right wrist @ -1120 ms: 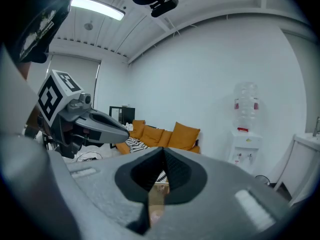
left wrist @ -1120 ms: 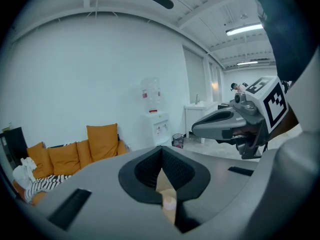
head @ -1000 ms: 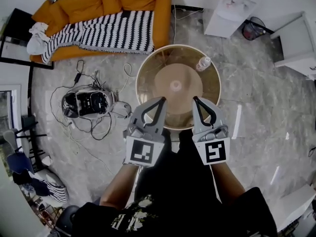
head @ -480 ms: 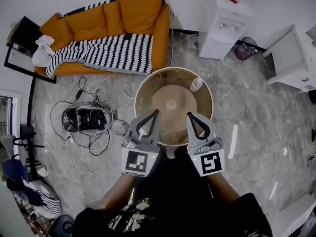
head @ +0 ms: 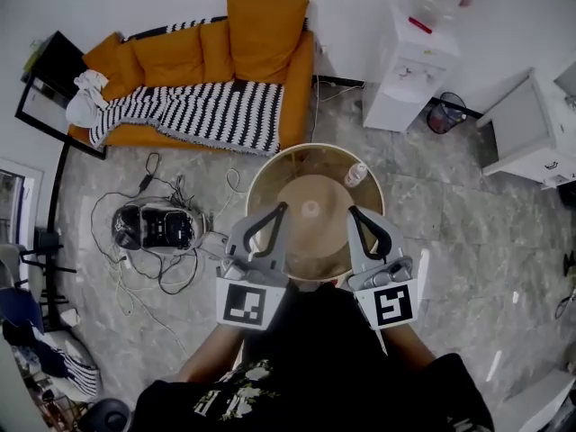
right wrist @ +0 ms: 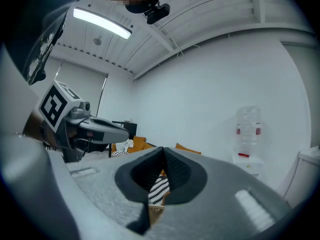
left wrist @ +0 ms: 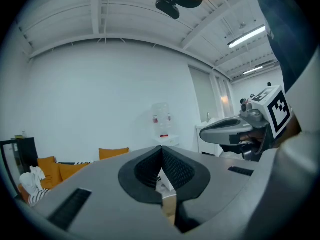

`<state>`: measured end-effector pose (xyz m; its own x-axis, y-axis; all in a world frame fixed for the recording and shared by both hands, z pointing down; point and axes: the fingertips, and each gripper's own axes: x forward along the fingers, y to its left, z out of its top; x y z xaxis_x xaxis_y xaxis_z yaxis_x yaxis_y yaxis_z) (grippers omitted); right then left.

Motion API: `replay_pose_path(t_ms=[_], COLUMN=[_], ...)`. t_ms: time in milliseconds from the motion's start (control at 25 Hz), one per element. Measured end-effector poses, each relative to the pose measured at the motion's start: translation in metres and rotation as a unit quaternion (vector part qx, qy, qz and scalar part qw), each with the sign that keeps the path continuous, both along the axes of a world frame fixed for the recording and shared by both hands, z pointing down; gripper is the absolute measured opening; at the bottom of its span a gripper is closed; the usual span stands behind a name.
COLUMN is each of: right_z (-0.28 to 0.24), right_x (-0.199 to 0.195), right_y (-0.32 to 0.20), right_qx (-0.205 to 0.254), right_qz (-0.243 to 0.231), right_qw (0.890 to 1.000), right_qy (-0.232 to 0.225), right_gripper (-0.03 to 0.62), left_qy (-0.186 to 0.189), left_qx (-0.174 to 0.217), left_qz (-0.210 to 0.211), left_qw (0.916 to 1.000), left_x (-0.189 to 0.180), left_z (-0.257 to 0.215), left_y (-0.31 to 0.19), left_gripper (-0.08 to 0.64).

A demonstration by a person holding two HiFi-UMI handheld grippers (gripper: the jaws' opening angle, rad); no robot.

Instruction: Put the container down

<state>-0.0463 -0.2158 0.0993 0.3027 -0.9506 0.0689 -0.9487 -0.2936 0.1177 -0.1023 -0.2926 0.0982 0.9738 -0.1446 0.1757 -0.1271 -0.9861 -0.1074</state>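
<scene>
A small clear bottle (head: 356, 173), the only container in view, stands upright on the far right part of the round glass table (head: 270, 174). My left gripper (head: 282, 207) and right gripper (head: 353, 211) hover side by side over the table's near edge, well apart from the bottle. Both are shut with nothing between the pads. In the left gripper view the left gripper's (left wrist: 161, 150) dark pads meet at the tips, and the right gripper (left wrist: 235, 129) shows at the right. In the right gripper view the right gripper's (right wrist: 163, 152) pads meet too, with the left gripper (right wrist: 95, 126) at the left.
An orange sofa (head: 198, 61) with a striped blanket (head: 198, 111) lies beyond the table. A white water dispenser (head: 409, 70) and a dark bin (head: 447, 113) stand at the back right, beside white furniture (head: 531, 133). A black device with tangled cables (head: 157, 225) sits on the floor at left.
Both grippers have risen together and stayed shut. The table and floor look smaller and farther below. The bottle has not moved on the table.
</scene>
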Motion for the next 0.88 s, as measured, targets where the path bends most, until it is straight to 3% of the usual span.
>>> replay_pose_path(t_ms=[880], right_z=[-0.0039], right_x=[-0.0103], right_y=[-0.0044], right_qx=[-0.002], right_qz=[-0.009], right_qw=[1.000], right_qy=[0.009], right_gripper=[-0.005], left_qy=[0.003], left_qx=[-0.004], left_qz=[0.001], left_qw=[1.0000], left_x=[-0.0027], left_z=[0.0002], left_y=[-0.0005], left_gripper=[0.012])
